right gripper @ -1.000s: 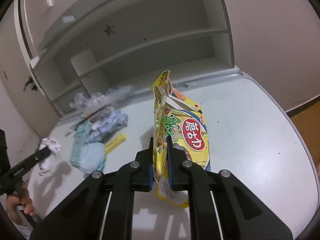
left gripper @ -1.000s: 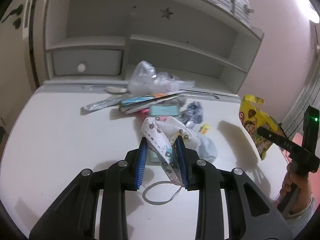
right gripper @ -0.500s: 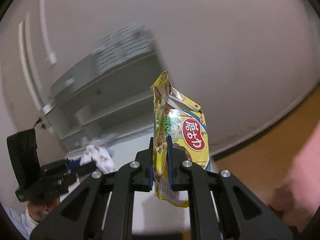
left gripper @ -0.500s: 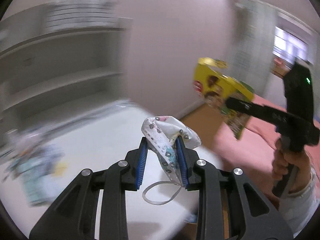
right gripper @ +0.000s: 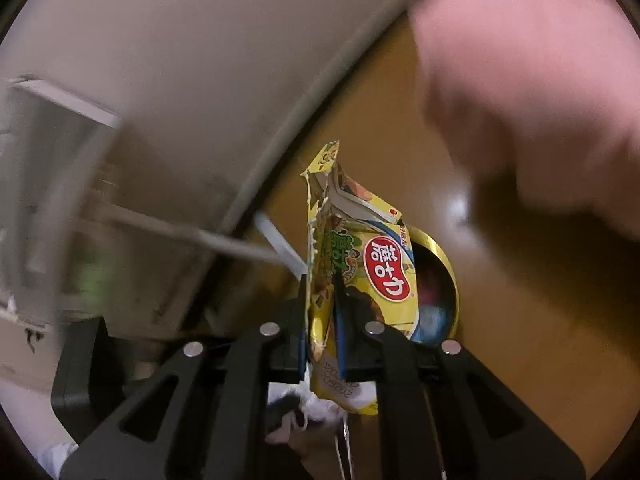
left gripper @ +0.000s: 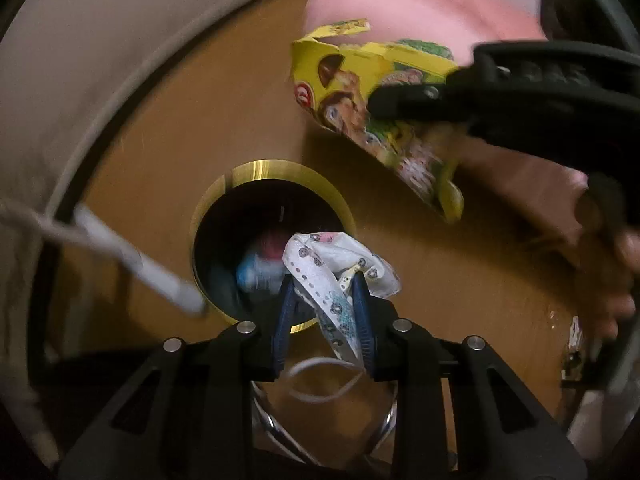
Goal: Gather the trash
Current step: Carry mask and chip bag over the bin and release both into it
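The bin (left gripper: 272, 178) holds blurred red and blue items, too smeared to identify. In the right wrist view the snack bag (right gripper: 360, 276) hides most of the bin's opening.

- The yellow snack bag (right gripper: 360, 280) carries a red oval with white characters that I cannot read with certainty.
- Small printed digits run along the bag's lower edge, too blurred and partly hidden to read.
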`<state>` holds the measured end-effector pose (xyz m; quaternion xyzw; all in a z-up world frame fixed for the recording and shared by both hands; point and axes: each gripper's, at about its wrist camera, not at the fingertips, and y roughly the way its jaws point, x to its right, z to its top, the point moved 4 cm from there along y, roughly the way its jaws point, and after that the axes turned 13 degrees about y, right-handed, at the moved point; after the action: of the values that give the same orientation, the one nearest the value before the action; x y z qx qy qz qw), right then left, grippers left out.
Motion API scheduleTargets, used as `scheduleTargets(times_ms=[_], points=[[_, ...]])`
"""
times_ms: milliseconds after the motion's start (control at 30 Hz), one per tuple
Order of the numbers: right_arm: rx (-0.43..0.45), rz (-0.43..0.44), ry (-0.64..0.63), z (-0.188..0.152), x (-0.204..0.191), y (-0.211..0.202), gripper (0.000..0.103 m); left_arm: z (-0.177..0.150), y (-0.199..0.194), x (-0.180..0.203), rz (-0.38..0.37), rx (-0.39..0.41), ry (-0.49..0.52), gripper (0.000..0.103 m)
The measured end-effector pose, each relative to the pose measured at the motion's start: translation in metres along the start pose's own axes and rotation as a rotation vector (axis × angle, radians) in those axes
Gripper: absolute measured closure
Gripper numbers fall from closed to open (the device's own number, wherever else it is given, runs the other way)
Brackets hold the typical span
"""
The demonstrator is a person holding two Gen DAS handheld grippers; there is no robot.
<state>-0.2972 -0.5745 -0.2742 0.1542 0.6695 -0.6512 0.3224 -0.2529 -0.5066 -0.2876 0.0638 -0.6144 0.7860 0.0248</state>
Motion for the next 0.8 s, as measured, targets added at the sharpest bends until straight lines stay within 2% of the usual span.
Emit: scheduleTargets(times_ms=[100, 233, 333, 600, 633, 667, 700, 733, 767, 800], points=[[-0.083, -0.053, 0.057, -0.004, 0.027, 0.058, 0.092, 0.004, 0.039, -0.012, -0.034, -0.066, -0.011, 0.075], [-0.121, -0.059, 0.082, -0.004, 0.029, 0.09, 0.092, 0.001, 0.052, -0.032, -0.05, -0.088, -0.101, 0.075], [-0.127, -0.051, 0.08, -0.003, 0.029, 0.095, 0.092, 0.003, 0.05, -0.05, -0.063, -0.081, -0.13, 0.075], [-0.144, -0.06, 0.087, 0.003, 0.036, 0.085, 0.092, 0.0, 0.051, -0.046, -0.075, -0.08, -0.132, 0.074], [-0.151, -0.061, 0.081, 0.003, 0.035, 0.085, 0.091, 0.0, 0.05, -0.043, -0.06, -0.073, -0.127, 0.07], [-0.155, -0.055, 0.08, 0.003, 0.034, 0.085, 0.088, 0.0, 0.049, -0.042, -0.037, -0.062, -0.127, 0.053], [-0.156, -0.066, 0.078, 0.003, 0.033, 0.086, 0.084, 0.0, 0.048, -0.042, -0.027, -0.057, -0.125, 0.039], [-0.155, -0.078, 0.074, 0.004, 0.032, 0.084, 0.064, 0.0, 0.046, -0.041, -0.022, -0.045, -0.122, 0.011], [-0.139, -0.091, 0.068, 0.006, 0.031, 0.077, 0.032, 0.001, 0.044, -0.04, -0.012, -0.021, -0.115, 0.007], [-0.12, -0.094, 0.062, 0.008, 0.03, 0.073, 0.022, 0.002, 0.041, -0.037, -0.005, -0.005, -0.104, 0.007]])
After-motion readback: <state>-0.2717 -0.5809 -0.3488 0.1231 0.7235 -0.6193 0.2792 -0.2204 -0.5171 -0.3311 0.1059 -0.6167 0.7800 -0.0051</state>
